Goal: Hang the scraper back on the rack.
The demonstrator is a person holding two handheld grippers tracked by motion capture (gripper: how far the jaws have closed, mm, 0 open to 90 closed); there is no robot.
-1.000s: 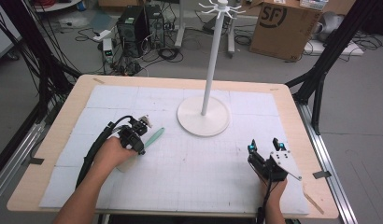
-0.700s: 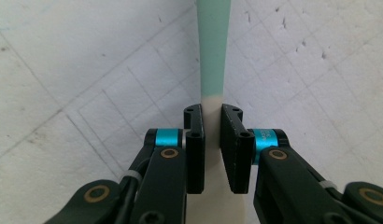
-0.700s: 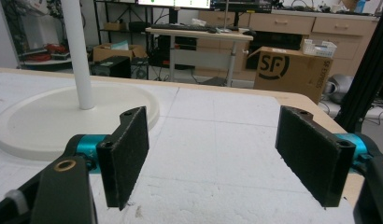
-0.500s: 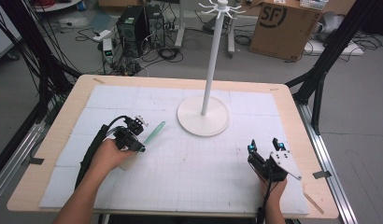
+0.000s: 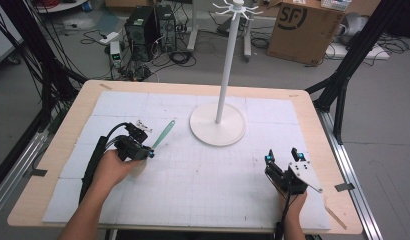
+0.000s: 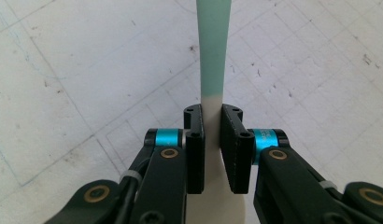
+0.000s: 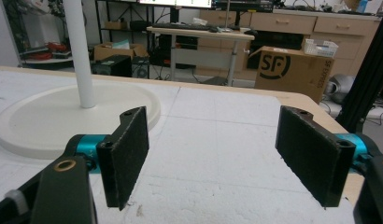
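Left tool (image 6: 212,140) pinches the green spatula (image 6: 213,51), pointing toward 1 o'clock, likely mid-pickup; next, lift it; right tool (image 7: 222,158) gapes wide.

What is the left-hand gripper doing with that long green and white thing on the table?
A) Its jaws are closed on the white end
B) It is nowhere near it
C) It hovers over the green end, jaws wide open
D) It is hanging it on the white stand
A: in the left gripper view, the left gripper has its jaws pressed against the white end of the green and white utensil, which lies on the table.
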